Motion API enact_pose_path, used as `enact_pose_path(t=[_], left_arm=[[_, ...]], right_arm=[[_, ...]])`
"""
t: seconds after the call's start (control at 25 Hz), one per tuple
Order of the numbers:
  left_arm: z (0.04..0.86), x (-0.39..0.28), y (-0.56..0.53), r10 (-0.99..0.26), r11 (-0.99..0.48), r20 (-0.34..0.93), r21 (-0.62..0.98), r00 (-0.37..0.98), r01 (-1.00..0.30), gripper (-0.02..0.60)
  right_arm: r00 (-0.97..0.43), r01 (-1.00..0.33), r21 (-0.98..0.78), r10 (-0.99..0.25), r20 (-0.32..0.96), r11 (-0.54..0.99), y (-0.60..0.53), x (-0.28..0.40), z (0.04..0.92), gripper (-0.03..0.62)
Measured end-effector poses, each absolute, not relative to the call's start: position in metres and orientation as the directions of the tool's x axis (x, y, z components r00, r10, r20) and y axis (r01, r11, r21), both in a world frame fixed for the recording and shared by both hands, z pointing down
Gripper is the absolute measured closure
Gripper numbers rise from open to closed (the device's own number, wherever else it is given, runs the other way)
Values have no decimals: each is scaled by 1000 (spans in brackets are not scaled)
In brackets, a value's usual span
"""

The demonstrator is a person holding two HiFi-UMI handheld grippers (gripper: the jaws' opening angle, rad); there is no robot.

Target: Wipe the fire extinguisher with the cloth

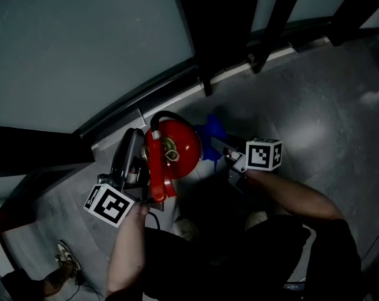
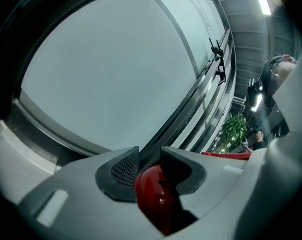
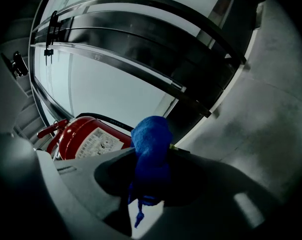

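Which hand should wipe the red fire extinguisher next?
Right. The right gripper pinches the blue cloth beside the fire extinguisher; the left gripper is busy clamping its red handle.

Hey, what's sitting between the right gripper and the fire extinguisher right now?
Just the blue cloth, clamped by the right gripper and bunched beside the red fire extinguisher. The head view shows it best.

print on the white label [image 3: 98,145] of the rounded red metal fire extinguisher [image 3: 73,134] is too small to read; the right gripper's [image 3: 151,159] jaws hide half the bunched blue cloth [image 3: 151,134]
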State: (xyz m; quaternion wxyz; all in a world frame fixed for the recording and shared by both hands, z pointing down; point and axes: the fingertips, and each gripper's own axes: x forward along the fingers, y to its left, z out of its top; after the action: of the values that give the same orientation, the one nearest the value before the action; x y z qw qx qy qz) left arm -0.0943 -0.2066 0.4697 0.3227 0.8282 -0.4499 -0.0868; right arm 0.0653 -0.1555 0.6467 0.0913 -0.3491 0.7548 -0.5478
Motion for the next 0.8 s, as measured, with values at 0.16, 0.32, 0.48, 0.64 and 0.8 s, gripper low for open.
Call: enact_pose_path(t=[0.16, 0.32, 0.48, 0.64, 0.8], left_arm=[[464, -99, -202, -824, -360, 135, 625, 550, -693, 460], [462, -98, -198, -823, -352, 123, 656, 554, -668, 460], [462, -100, -193, -829, -337, 145, 642, 541, -688, 460], [463, -100, -189, -833, -334, 179, 592, 523, -734, 459], [463, -102, -177, -837, -308, 210, 582, 505, -753, 459]], right_arm=[[-716, -414, -901, -657, 236, 128, -157, 67, 667, 450], [-704, -415, -907, -657, 272, 69, -150, 67, 698, 450], [-692, -412, -911, -652, 310, 5, -146, 67, 725, 450], [-644, -400, -911, -678, 355, -97, -149, 70, 749, 450], [-622, -376, -910, -681, 386, -173, -144, 69, 779, 450]])
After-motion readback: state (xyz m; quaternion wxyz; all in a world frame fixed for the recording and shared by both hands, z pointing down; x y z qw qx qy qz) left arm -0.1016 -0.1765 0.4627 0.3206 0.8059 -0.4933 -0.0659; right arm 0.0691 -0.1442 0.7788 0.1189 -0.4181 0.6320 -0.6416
